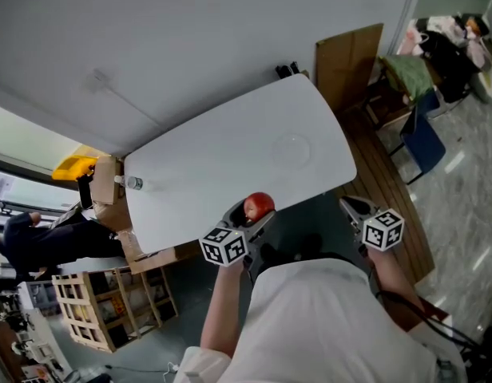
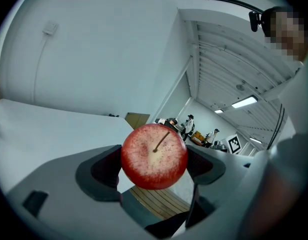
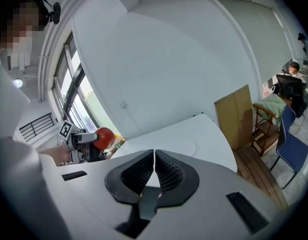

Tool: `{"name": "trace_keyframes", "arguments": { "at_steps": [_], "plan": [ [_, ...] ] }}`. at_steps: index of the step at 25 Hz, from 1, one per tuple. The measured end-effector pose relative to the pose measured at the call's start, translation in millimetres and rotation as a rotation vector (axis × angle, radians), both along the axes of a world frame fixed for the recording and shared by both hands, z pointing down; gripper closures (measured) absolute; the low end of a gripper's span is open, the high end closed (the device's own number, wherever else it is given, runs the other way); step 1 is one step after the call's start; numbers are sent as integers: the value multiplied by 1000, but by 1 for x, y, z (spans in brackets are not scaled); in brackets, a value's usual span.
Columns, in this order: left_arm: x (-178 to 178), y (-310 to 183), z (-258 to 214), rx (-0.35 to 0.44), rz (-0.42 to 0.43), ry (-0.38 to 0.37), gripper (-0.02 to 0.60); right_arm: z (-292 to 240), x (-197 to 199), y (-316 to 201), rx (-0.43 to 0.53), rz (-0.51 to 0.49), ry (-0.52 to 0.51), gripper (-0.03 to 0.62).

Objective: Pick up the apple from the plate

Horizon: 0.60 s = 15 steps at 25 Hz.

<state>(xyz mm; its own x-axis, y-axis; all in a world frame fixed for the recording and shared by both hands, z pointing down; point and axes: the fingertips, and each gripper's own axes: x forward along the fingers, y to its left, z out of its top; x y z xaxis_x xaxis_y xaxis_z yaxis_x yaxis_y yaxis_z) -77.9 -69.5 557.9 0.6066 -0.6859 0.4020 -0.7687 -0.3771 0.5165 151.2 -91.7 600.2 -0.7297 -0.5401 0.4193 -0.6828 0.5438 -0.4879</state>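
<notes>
A red apple (image 2: 154, 156) with its stem toward the camera sits between the jaws of my left gripper (image 2: 155, 165), which is shut on it. In the head view the apple (image 1: 259, 205) is held at the near edge of the white table (image 1: 230, 158), off the clear plate (image 1: 291, 149) that lies farther out on the tabletop. My right gripper (image 1: 351, 207) hangs near the table's front right corner, its jaws closed together with nothing between them (image 3: 154, 170). The right gripper view also shows the apple (image 3: 104, 137) in the left gripper at the far left.
A small bottle (image 1: 134, 183) stands at the table's left end beside cardboard boxes (image 1: 106, 180). A brown board (image 1: 347, 62) leans on the wall at the right, with a blue chair (image 1: 422, 144) and clutter beyond. A wooden floor strip (image 1: 390, 190) runs along the table's right side.
</notes>
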Motion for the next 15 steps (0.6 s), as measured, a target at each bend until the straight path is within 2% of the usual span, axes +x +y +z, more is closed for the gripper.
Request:
{"name": "trace_keyframes", "arguments": {
  "at_steps": [8,15],
  "plan": [
    [-41,13,-8,33,28,22,184,-10,-33,-2,22,45,-15,557],
    [-68,15,-18,70,57,35,184,-11,-60,6,35,45,-14,557]
  ]
}}
